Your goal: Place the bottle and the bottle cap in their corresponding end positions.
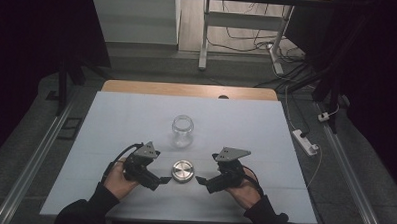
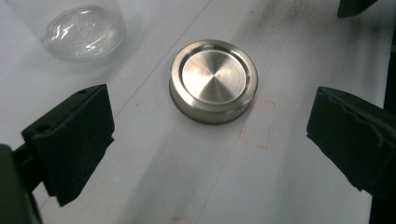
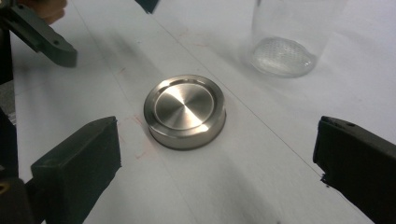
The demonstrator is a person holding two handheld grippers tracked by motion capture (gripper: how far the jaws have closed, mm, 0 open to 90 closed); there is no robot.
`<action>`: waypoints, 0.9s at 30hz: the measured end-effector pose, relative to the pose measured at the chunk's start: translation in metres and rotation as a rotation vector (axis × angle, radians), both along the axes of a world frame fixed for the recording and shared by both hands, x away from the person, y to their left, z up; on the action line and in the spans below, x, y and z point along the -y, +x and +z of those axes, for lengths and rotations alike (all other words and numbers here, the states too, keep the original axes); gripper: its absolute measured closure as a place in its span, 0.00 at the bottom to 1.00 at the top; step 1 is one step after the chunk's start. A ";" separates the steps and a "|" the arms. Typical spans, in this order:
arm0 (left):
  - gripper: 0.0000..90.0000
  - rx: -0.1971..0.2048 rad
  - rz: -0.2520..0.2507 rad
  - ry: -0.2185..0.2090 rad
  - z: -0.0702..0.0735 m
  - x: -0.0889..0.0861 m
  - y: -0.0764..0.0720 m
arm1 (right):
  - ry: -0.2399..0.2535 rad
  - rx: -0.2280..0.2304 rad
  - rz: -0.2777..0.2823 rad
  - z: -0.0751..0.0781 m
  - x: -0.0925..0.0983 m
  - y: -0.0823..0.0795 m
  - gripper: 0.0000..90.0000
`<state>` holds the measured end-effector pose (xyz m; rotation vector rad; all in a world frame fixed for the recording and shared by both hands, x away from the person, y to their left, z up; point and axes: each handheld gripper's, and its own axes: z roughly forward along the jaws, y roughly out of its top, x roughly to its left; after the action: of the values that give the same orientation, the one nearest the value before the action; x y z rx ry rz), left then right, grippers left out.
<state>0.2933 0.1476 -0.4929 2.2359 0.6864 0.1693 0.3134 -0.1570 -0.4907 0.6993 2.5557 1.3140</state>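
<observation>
A round brushed-metal lid (image 1: 183,171) lies flat on the white sheet, near the front middle. Behind it stands an empty clear glass jar (image 1: 182,130), upright and uncapped. My left gripper (image 1: 162,181) sits just left of the lid and points at it; my right gripper (image 1: 201,181) mirrors it from the right. In the left gripper view the lid (image 2: 213,80) lies ahead of the wide-apart jaws, untouched, with the left gripper (image 2: 205,144) open and the jar's base (image 2: 84,30) at upper left. The right gripper (image 3: 215,168) is also open, the lid (image 3: 185,111) lying ahead of it and the jar (image 3: 289,42) beyond.
The white sheet (image 1: 136,115) covers a wooden table whose far edge (image 1: 187,89) shows bare. A white power strip (image 1: 305,142) and cables lie on the floor to the right. Another desk's legs (image 1: 204,37) stand beyond the table.
</observation>
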 end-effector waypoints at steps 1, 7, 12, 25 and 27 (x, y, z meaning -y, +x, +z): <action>0.02 -0.001 0.001 -0.003 0.000 -0.003 -0.002 | 0.001 0.003 -0.003 0.000 0.002 0.000 0.01; 0.02 -0.011 0.058 -0.043 -0.001 -0.022 -0.015 | 0.003 0.006 -0.031 0.004 0.014 -0.005 0.00; 0.02 -0.014 0.109 -0.075 -0.003 -0.039 -0.026 | -0.008 0.018 -0.051 0.005 0.026 -0.010 0.00; 0.01 -0.018 0.219 -0.121 -0.007 -0.077 -0.057 | -0.018 0.025 -0.150 0.003 0.068 -0.023 0.00; 0.01 -0.022 0.241 -0.125 -0.008 -0.084 -0.062 | -0.011 0.025 -0.170 0.002 0.076 -0.025 0.00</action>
<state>0.2312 0.2312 -0.5011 2.0346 0.9526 0.2151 0.2885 -0.2327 -0.4887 0.8700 2.4212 1.2445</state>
